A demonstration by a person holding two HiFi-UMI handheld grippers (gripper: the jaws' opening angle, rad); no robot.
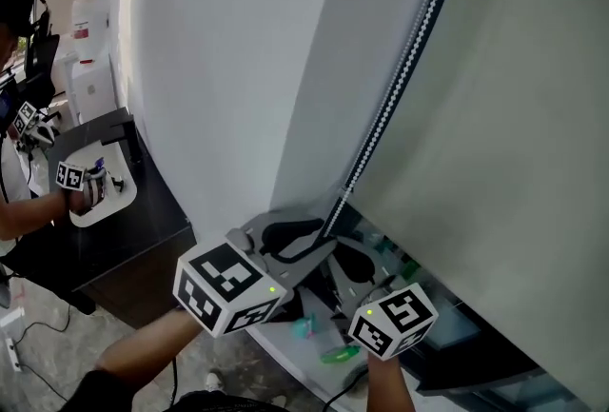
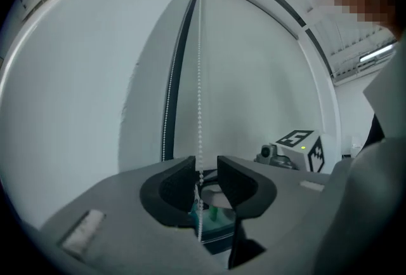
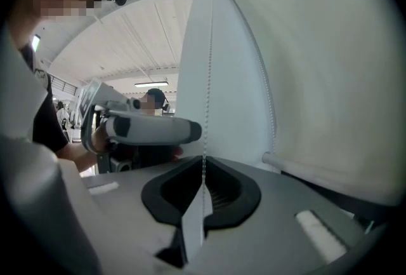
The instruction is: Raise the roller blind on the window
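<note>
The pale roller blind hangs over the window, with its bottom bar low down. Its white bead chain runs down from the upper right to both grippers. My left gripper is open; the bead chain passes through the gap between its dark pads, close to the left one. My right gripper, just below and to the right, is shut on the bead chain, which goes taut up from its closed jaws. From the left gripper view, the right gripper's marker cube shows beside the blind.
A white wall panel stands left of the blind. Below the grippers lie small green items on a sill. At far left is a dark desk, where another person's hand holds a marked gripper over a white tray.
</note>
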